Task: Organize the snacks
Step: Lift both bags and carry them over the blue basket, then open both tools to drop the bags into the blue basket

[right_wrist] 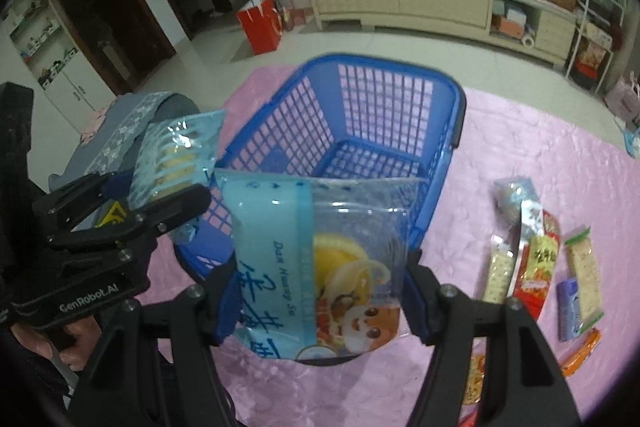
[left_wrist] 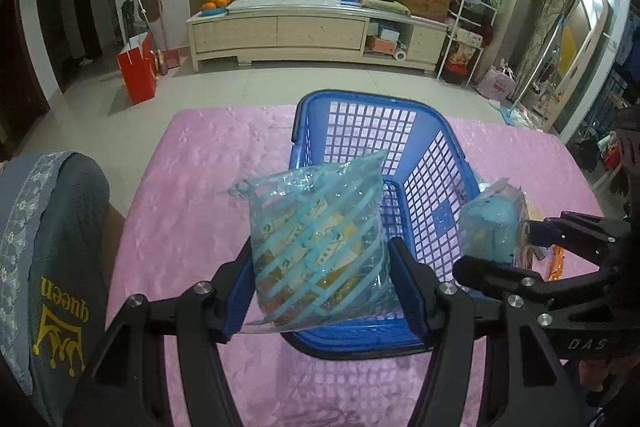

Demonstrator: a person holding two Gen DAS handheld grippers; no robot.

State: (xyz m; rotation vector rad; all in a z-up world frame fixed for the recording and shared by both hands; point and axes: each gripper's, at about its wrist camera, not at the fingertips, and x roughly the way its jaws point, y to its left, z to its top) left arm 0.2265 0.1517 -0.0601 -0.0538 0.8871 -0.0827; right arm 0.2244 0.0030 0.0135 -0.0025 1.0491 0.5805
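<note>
Loose snacks [right_wrist: 536,267] beside basket [right_wrist: 440,163]: right wrist view only.

Both handheld tools point steeply downward, side by side. The left gripper [left_wrist: 320,279] fills the bottom centre of its own wrist view, black arms rising from the lower corners, blue-padded fingers [left_wrist: 412,291] pressed against the flanks of a striped snack bag [left_wrist: 318,247]. From the right wrist view it appears at the left edge, tilted, with a hand [right_wrist: 52,343] wrapped under its body at lower left. The right gripper [right_wrist: 320,295] sits low in its own frame, jaws clamped on a blue cartoon-printed bag [right_wrist: 320,267]. In the left wrist view it enters from the right edge, angled toward the middle.
</note>
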